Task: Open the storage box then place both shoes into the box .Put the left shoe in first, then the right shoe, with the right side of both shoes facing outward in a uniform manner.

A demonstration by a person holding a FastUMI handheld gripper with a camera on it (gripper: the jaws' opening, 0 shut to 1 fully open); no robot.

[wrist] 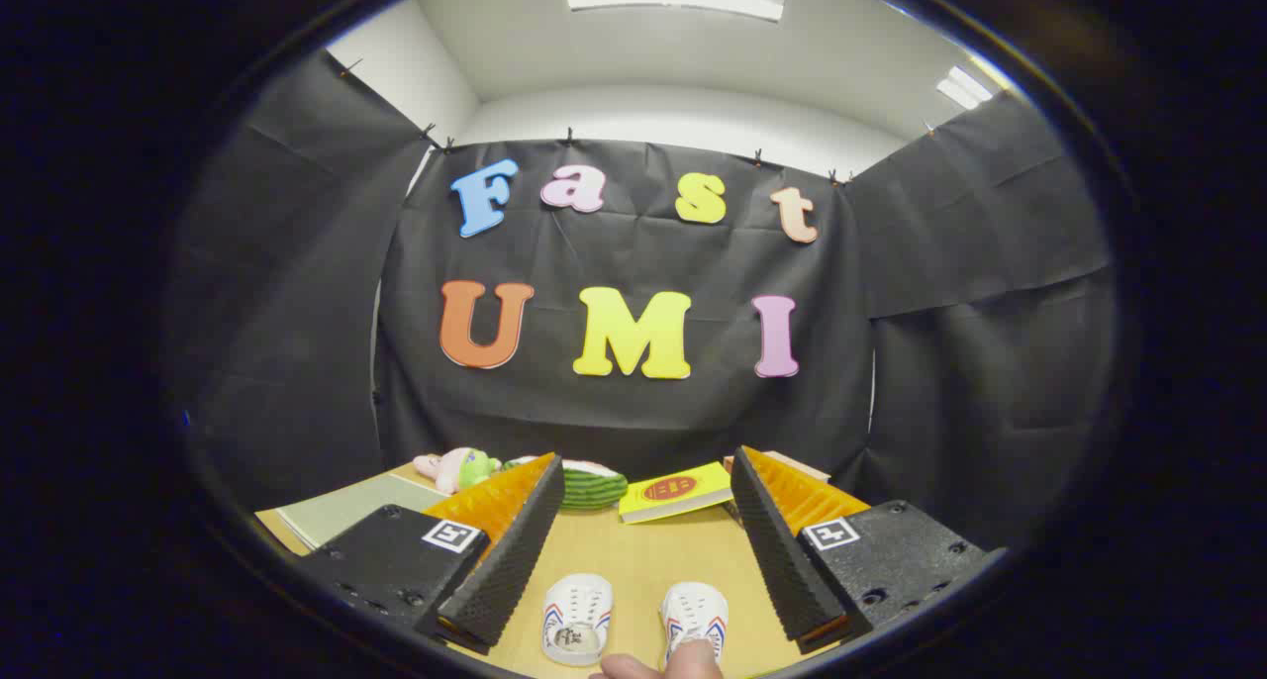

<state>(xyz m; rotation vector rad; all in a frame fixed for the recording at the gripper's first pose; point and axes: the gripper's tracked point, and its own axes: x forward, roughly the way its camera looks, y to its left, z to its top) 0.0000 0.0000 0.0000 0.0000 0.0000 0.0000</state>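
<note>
Two small white shoes with red and blue side stripes lie side by side on the wooden table (643, 560), toes pointing away from me. The left shoe (576, 617) and the right shoe (695, 615) both sit low between my fingers, close to me. A person's fingers (661, 667) touch the near end of the right shoe. My gripper (645, 486) is open wide and raised above the table, with nothing between its fingers.
At the table's far edge lie a yellow book (676, 491), a green striped watermelon-like plush (592, 486) and a pink and green plush toy (457, 467). A grey-green mat (341, 509) lies at the far left.
</note>
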